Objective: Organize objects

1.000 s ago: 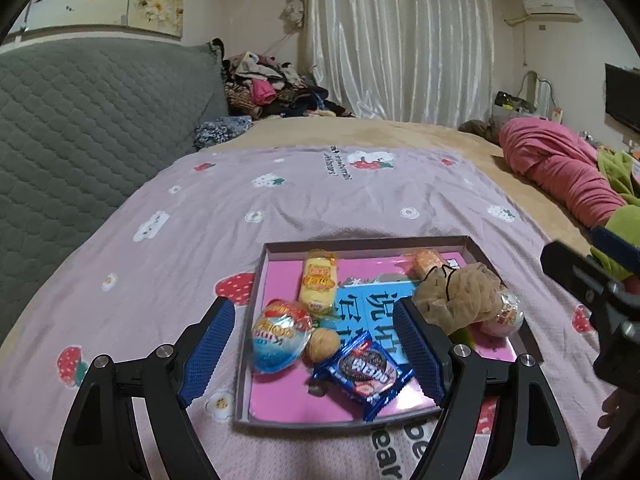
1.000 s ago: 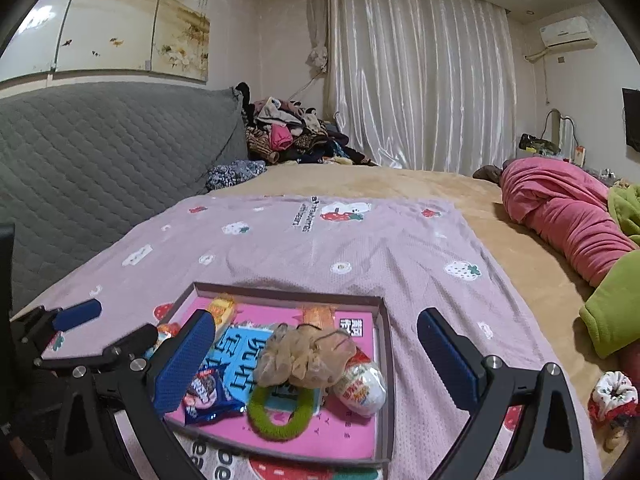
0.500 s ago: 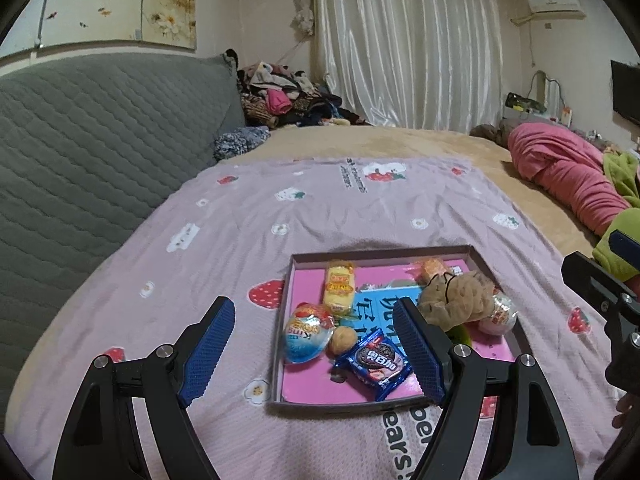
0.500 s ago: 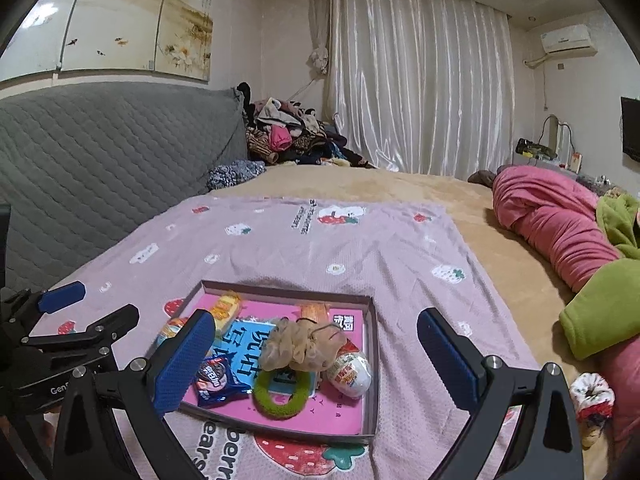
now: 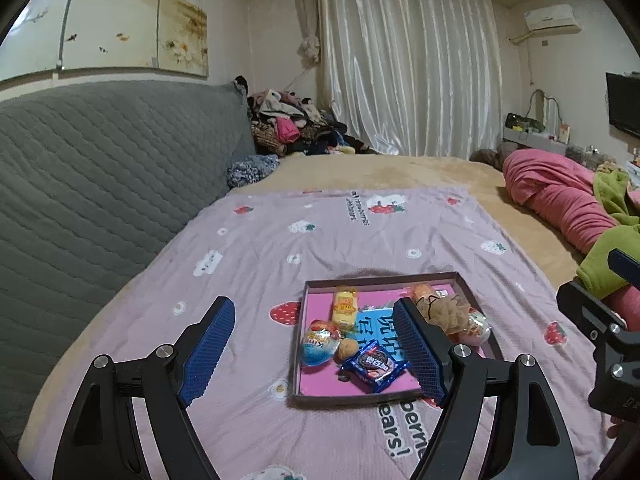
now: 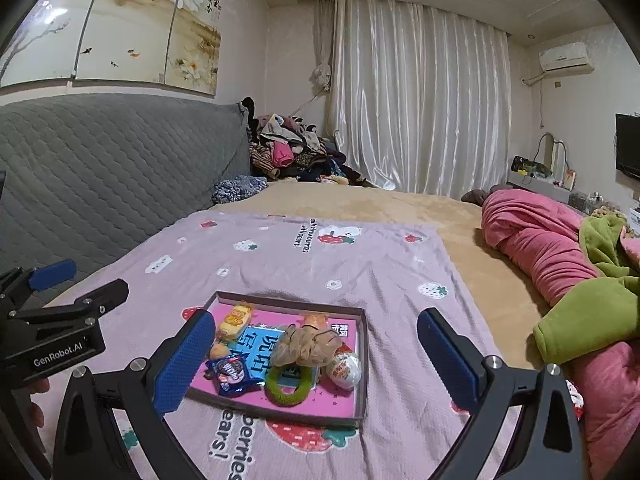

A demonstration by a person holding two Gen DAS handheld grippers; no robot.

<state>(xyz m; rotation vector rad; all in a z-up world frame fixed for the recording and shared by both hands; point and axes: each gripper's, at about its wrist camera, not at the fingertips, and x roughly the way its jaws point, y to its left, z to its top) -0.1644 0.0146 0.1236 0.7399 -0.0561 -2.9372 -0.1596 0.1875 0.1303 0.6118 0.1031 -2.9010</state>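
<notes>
A shallow box tray (image 5: 380,280) (image 6: 362,360) with a pink bottom lies on the purple strawberry blanket. In it are a yellow snack pack (image 5: 345,307) (image 6: 234,322), a Kinder egg (image 5: 318,346), a blue Oreo pack (image 5: 374,365) (image 6: 230,372), a small brown nut (image 5: 346,347), a tan scrunchie (image 5: 450,312) (image 6: 308,346), a green hair ring (image 6: 289,384) and a second egg (image 6: 344,366). My left gripper (image 5: 316,352) is open and empty, above and short of the tray. My right gripper (image 6: 314,364) is open and empty, raised over the tray's near side.
The purple blanket (image 5: 320,240) covers a tan bed. A grey quilted headboard (image 5: 100,180) runs along the left. A pink duvet (image 6: 540,248) and a green blanket (image 6: 592,312) lie on the right. A clothes pile (image 6: 288,152) sits at the far end.
Both grippers have drawn back and up from the tray, which now looks smaller and farther off. Both stay open. The things in the tray have not moved.
</notes>
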